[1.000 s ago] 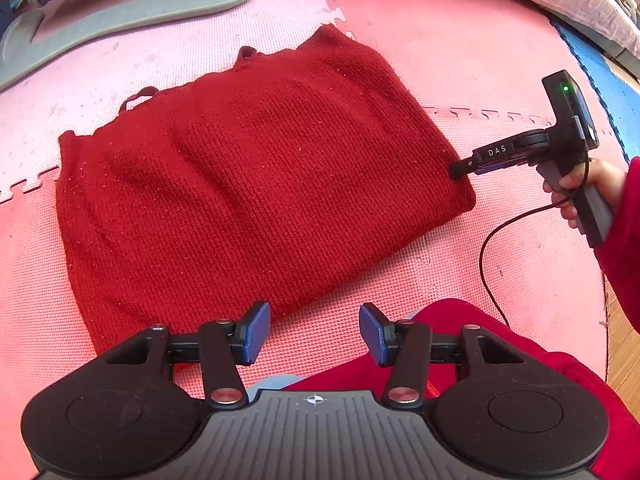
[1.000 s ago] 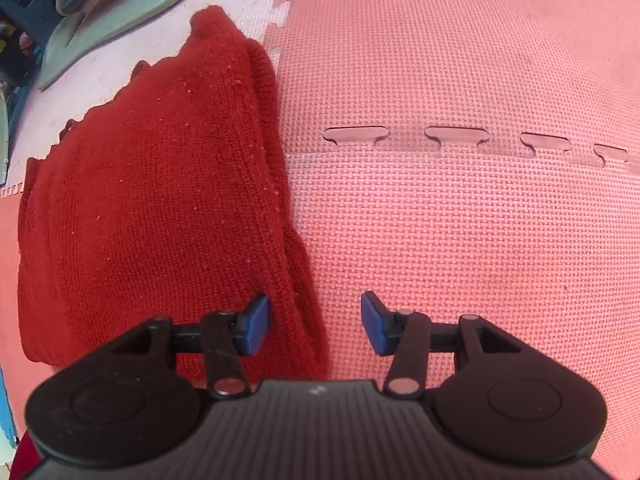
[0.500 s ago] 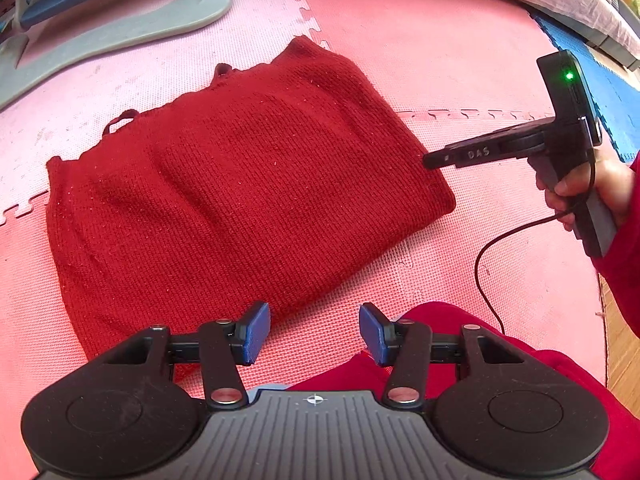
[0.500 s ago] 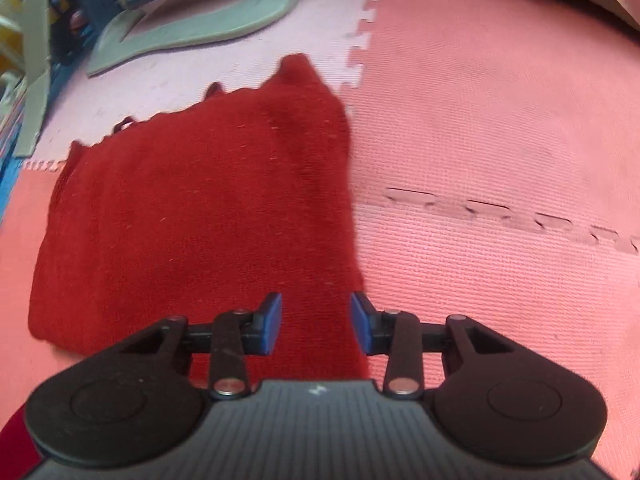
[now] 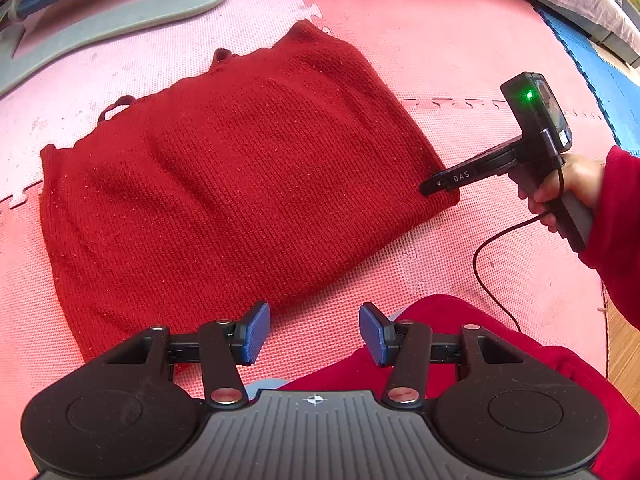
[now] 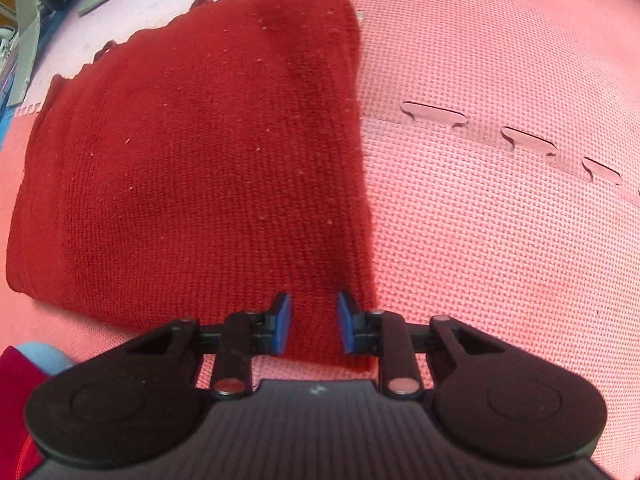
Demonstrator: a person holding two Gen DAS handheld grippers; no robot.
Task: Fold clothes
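A dark red knitted garment (image 5: 240,192) lies folded flat on the pink foam mat (image 5: 440,40), two small loops sticking out along its far edge. My left gripper (image 5: 314,336) hovers open over the garment's near edge, nothing between its blue pads. My right gripper (image 5: 430,188), held by a hand (image 5: 576,184), has its tip on the garment's near right corner. In the right wrist view the right gripper (image 6: 313,322) is closing, with the corner of the red knit (image 6: 192,168) between its pads; a gap still shows between them.
A grey-green plastic base (image 5: 120,4) lies at the far left, a blue mat tile (image 5: 592,64) at the far right. The person's red-clothed leg (image 5: 460,344) sits under my left gripper. A black cable (image 5: 480,264) trails from the right gripper across the mat.
The right gripper swung left from the bare mat onto the garment's right corner, and its jaws narrowed. The left gripper stayed put with the same opening.
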